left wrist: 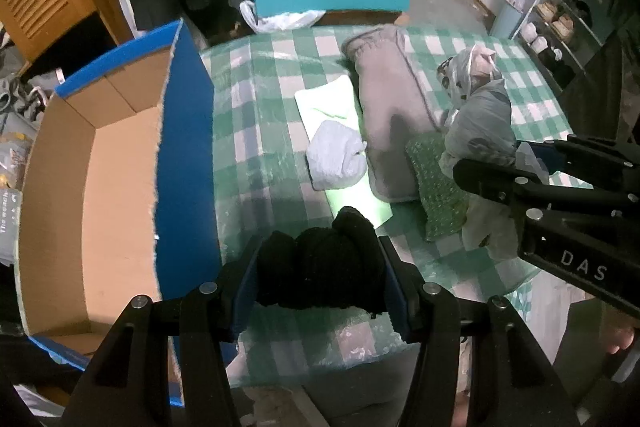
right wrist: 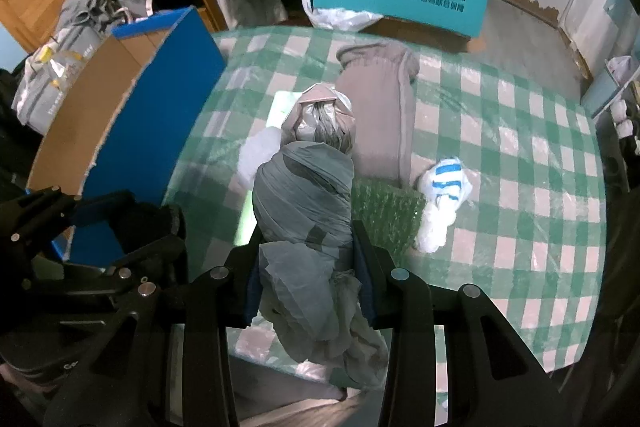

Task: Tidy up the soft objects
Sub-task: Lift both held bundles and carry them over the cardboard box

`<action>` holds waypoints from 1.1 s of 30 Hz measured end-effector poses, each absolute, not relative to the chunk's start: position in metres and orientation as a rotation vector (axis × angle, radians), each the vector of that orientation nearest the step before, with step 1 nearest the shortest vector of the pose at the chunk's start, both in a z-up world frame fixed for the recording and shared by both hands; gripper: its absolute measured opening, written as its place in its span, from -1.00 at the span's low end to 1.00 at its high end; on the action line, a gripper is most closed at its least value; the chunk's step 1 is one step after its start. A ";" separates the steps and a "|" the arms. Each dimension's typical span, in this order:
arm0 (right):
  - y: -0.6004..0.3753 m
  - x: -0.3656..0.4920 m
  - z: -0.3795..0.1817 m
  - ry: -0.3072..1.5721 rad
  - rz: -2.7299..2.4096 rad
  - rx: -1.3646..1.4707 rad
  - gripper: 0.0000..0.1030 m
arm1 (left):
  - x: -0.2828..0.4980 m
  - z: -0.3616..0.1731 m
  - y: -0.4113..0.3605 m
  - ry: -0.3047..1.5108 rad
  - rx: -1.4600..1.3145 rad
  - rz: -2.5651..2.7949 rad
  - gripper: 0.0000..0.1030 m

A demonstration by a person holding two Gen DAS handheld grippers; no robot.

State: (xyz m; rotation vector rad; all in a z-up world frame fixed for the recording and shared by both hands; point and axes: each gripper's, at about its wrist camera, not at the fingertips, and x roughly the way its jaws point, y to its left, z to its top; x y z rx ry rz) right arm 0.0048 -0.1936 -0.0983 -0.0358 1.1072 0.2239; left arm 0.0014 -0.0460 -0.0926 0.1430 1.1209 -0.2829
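Clamping a black knitted bundle in my left hand-held gripper, I hold it above the checked tabletop beside the open cardboard box. My right hand-held gripper squeezes a grey plastic-wrapped bundle, whose contents stay hidden, covering the folded items behind.

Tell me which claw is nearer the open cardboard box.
Left. The left claw, holding a black knit bundle, is beside the cardboard box; the right claw is farther along the table.
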 end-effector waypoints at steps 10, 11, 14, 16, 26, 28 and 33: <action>-0.187 -0.002 -0.072 1.050 0.236 -0.044 -0.27 | -0.008 -0.065 -0.033 1.069 0.123 -0.292 0.09; -0.185 -0.003 -0.070 1.045 0.239 -0.045 -0.27 | -0.008 -0.064 -0.031 1.064 0.124 -0.289 0.09; -0.181 -0.004 -0.064 1.031 0.245 -0.050 -0.27 | -0.009 -0.058 -0.026 1.045 0.122 -0.280 0.09; -0.179 -0.005 -0.060 1.024 0.247 -0.053 -0.27 | -0.009 -0.054 -0.022 1.036 0.110 -0.280 0.09; -0.161 -0.006 -0.049 0.996 0.270 -0.070 -0.27 | -0.011 -0.044 0.000 1.001 0.068 -0.254 0.09; -0.157 -0.006 -0.047 0.990 0.276 -0.073 -0.27 | -0.011 -0.042 0.004 0.995 0.063 -0.247 0.09; -0.142 -0.005 -0.042 0.979 0.295 -0.084 -0.27 | -0.011 -0.039 0.018 0.987 0.042 -0.233 0.09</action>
